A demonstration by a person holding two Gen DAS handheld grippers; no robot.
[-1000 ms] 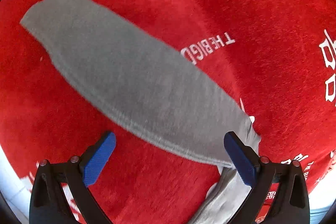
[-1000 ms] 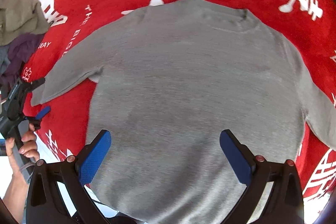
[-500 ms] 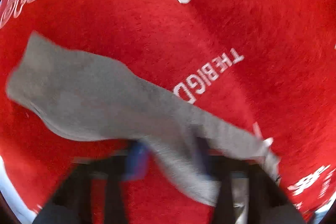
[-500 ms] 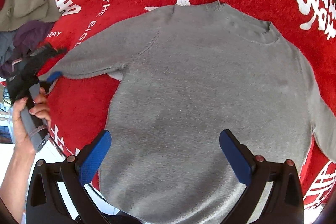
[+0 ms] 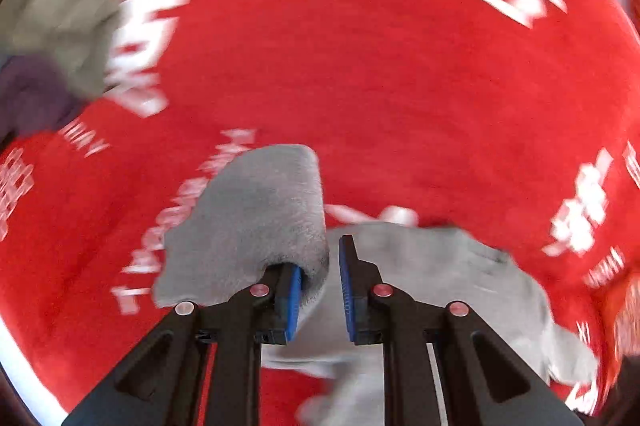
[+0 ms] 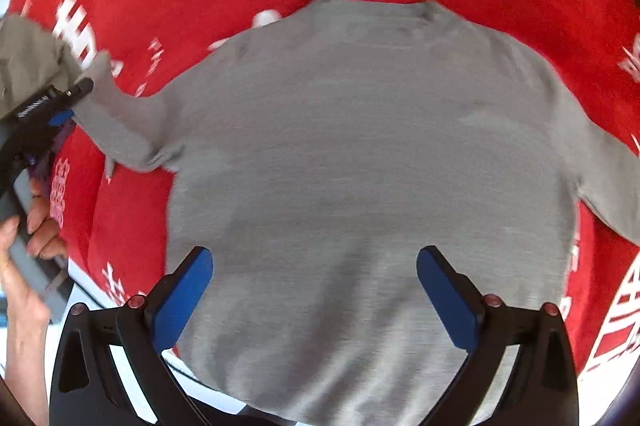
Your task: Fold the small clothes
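Note:
A grey sweater (image 6: 360, 166) lies flat on the red cloth, neck at the far side. My left gripper (image 5: 318, 266) is shut on the sweater's left sleeve (image 5: 256, 218), whose cuff end drapes over the left finger and is lifted off the cloth; the sweater body (image 5: 440, 286) lies below to the right. In the right wrist view the left gripper (image 6: 66, 102) holds that sleeve (image 6: 120, 122) up at the left. My right gripper (image 6: 314, 290) is open and empty, hovering over the sweater's lower hem.
The red cloth with white lettering (image 5: 400, 86) covers the table. A pile of olive and purple clothes (image 5: 48, 26) lies at the far left, also in the right wrist view (image 6: 28, 58). The table's white front edge (image 6: 92, 290) shows at the lower left.
My left gripper closed on the left sleeve near the cuff and lifted it, swinging it inward. The right gripper stayed open over the hem, drifting slightly.

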